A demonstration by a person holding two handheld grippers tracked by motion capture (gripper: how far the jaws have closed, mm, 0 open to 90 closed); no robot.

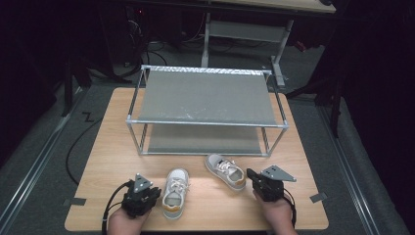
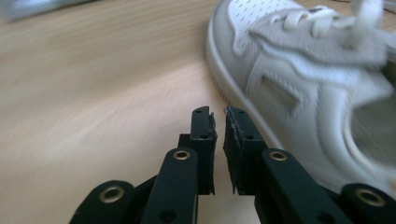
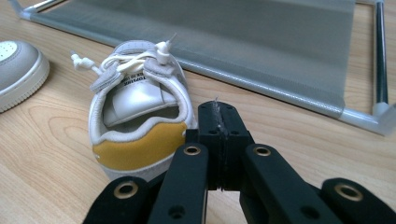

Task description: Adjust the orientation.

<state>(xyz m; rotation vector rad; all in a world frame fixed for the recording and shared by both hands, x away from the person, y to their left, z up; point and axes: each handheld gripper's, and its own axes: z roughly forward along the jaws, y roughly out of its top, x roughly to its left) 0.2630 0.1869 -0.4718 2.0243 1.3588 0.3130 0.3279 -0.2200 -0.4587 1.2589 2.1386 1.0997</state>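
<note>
Bench of pale wood carries everything, and the biggest thing on it is a two-tier shoe rack with a metal frame and grey fabric shelves, standing at the far half. Nearer to me, in front of the rack, lie two small white sneakers with yellow heels. The left sneaker sits toe pointing away toward the rack, just beside my left fingers; in the left gripper view its white side wall runs close along the right of my tips, apart from them by a thin strip of bench, as far as I can tell through the blur. The right sneaker lies tilted, toe toward the rack's lower left, heel toward my right fingers; in the right gripper view its yellow heel stands just left of my tips, near but not gripped. My left fingers stand slightly apart, a narrow gap between the pads with nothing in it, low over the bench. My right fingers are pressed together, pad against pad, holding nothing, pointing toward the lower shelf of the rack. My hands rest at the near edge of the bench, well apart from each other.
</note>
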